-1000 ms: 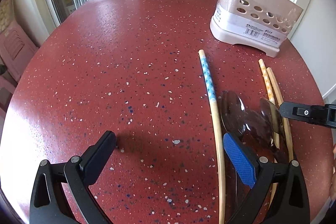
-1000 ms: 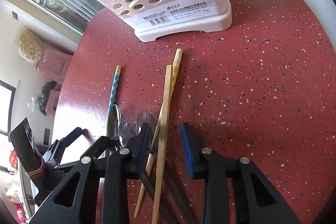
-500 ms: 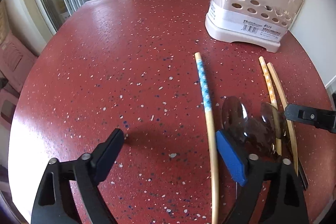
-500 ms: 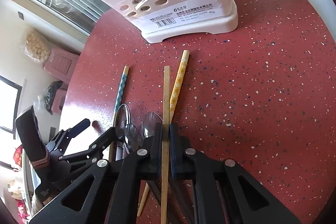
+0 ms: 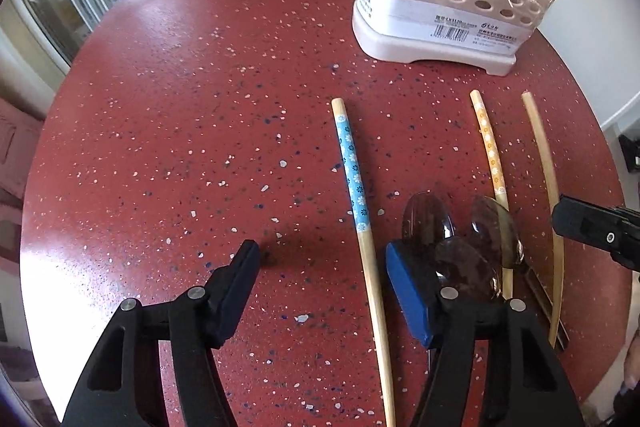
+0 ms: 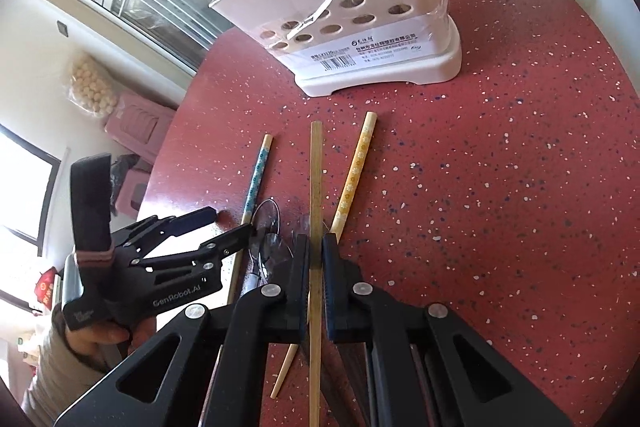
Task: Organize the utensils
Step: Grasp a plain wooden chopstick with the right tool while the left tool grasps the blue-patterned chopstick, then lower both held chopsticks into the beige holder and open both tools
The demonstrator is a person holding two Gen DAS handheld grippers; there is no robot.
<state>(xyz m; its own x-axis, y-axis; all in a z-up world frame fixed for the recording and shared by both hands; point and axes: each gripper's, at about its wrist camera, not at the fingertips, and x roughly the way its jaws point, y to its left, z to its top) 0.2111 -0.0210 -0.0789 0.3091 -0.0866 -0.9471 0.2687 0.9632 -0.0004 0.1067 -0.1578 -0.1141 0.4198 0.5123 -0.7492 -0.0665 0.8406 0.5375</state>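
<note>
My right gripper (image 6: pixel 316 251) is shut on a plain bamboo chopstick (image 6: pixel 316 187), which also shows in the left wrist view (image 5: pixel 546 163). A yellow-flowered chopstick (image 6: pixel 354 175) and a blue-flowered chopstick (image 6: pixel 256 179) lie on either side of it on the red table. My left gripper (image 5: pixel 322 267) is open and empty, its jaws on either side of the blue-flowered chopstick (image 5: pixel 354 187). Several clear spoons (image 5: pixel 456 239) lie beside its right finger. The pink utensil holder (image 5: pixel 452 3) stands at the far side.
The holder (image 6: pixel 360 23) has spoons and chopsticks standing in it. Dark utensil handles (image 6: pixel 352 379) lie under my right gripper. The red speckled table (image 5: pixel 180 107) ends in a rounded edge, with windows and pink stools beyond.
My right gripper has closed on the plain bamboo chopstick and drawn it away from the yellow-flowered one. My left gripper has moved forward over the blue-flowered chopstick, still open.
</note>
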